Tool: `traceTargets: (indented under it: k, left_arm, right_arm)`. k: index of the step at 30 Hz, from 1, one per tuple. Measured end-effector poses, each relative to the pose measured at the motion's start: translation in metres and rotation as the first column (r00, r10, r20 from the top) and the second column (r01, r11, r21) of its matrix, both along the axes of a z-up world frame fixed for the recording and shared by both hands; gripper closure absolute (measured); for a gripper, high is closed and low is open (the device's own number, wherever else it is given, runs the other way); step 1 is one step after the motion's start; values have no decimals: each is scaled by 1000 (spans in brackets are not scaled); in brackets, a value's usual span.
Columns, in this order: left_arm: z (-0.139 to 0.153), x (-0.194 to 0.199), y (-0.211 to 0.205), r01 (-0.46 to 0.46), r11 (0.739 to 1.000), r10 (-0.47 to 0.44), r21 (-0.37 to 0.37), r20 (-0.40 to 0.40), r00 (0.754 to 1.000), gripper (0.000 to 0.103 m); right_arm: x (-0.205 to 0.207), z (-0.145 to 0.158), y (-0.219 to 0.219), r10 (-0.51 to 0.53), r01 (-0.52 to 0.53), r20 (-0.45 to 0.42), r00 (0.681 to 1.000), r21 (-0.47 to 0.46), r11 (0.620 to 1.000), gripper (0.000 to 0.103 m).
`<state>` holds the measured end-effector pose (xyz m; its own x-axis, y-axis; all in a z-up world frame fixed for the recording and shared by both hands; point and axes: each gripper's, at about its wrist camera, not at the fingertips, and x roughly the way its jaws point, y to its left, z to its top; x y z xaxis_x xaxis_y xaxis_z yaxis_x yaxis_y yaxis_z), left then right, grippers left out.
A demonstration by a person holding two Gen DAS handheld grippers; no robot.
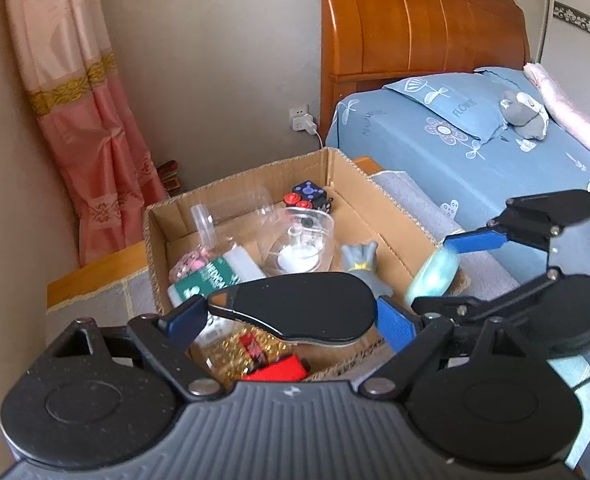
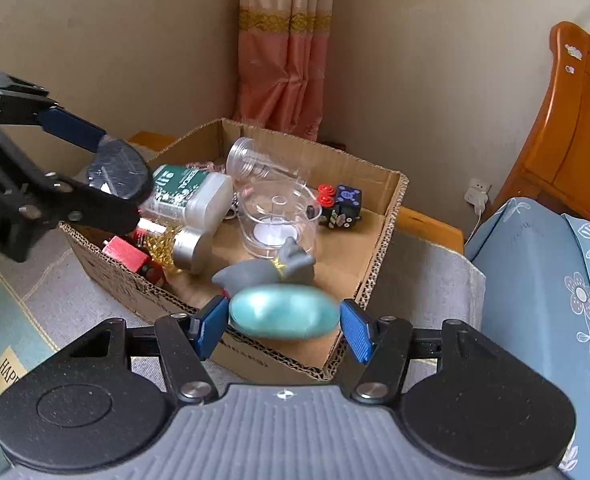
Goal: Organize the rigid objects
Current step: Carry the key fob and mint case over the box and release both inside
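Observation:
An open cardboard box (image 1: 391, 216) (image 2: 379, 240) stands on a grey mat. My left gripper (image 1: 293, 316) is shut on a flat black oval object (image 1: 295, 308) over the box's near side; it also shows in the right wrist view (image 2: 117, 174). My right gripper (image 2: 283, 326) holds a teal egg-shaped object (image 2: 285, 316) between its blue pads (image 2: 357, 336) above the box's near edge; the egg is blurred in the left wrist view (image 1: 433, 274). Inside the box lie a grey figurine (image 2: 271, 270), a clear bowl (image 2: 275, 220), a clear jar (image 2: 251, 158), a green-and-white bottle (image 2: 191, 192), a dark cube toy (image 2: 341, 206) and a red item (image 2: 129, 254).
A bed with a blue floral sheet (image 1: 475, 148) and a wooden headboard (image 1: 415, 28) stands right of the box. A pink curtain (image 1: 83, 120) hangs in the corner. A wall socket with a charger (image 1: 303, 120) sits behind the box. A wooden platform edge (image 1: 95, 272) borders the mat.

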<state>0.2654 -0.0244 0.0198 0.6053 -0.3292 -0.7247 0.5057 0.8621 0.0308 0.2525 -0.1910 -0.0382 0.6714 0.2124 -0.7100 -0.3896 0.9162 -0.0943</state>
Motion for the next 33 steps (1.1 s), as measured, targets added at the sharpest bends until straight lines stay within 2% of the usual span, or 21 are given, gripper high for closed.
traceTargets:
  k: [2, 3, 5, 8, 16, 21, 24, 28, 33]
  left_arm:
    - [0, 4, -8, 11, 1000, -11, 5, -1, 1000, 14]
    - [0, 6, -11, 16, 1000, -16, 8, -1, 1000, 14]
    - [0, 9, -20, 31, 999, -31, 18, -1, 1000, 14]
    - [-1, 17, -34, 50, 998, -49, 30, -11, 999, 14]
    - [-3, 44, -82, 122, 990, -121, 66, -18, 992, 14]
    - [-12, 60, -109, 158, 980, -158, 120, -9, 987, 14]
    - [-18, 69, -117, 172, 977, -171, 124, -17, 985, 13]
    - [-22, 76, -121, 157, 983, -153, 94, -45, 987, 12]
    - [-9, 63, -113, 122, 988, -123, 95, 7, 992, 10]
  right_arm:
    - [-2, 2, -3, -7, 7, 4, 1000, 11, 1000, 27]
    - [-3, 2, -5, -12, 12, 7, 1000, 18, 1000, 18]
    - [-7, 4, -9, -20, 20, 8, 1000, 32, 999, 8]
    - [-16, 6, -13, -26, 25, 17, 1000, 42, 999, 0]
    - [-34, 9, -25, -46, 44, 21, 999, 74, 996, 0]
    - [-38, 8, -36, -72, 70, 19, 997, 95, 993, 0]
    - [-38, 7, -43, -84, 82, 12, 996, 106, 991, 0]
    - [-41, 5, -49, -95, 94, 7, 995, 118, 989, 0]
    - [-45, 5, -51, -105, 104, -1, 994, 122, 987, 0]
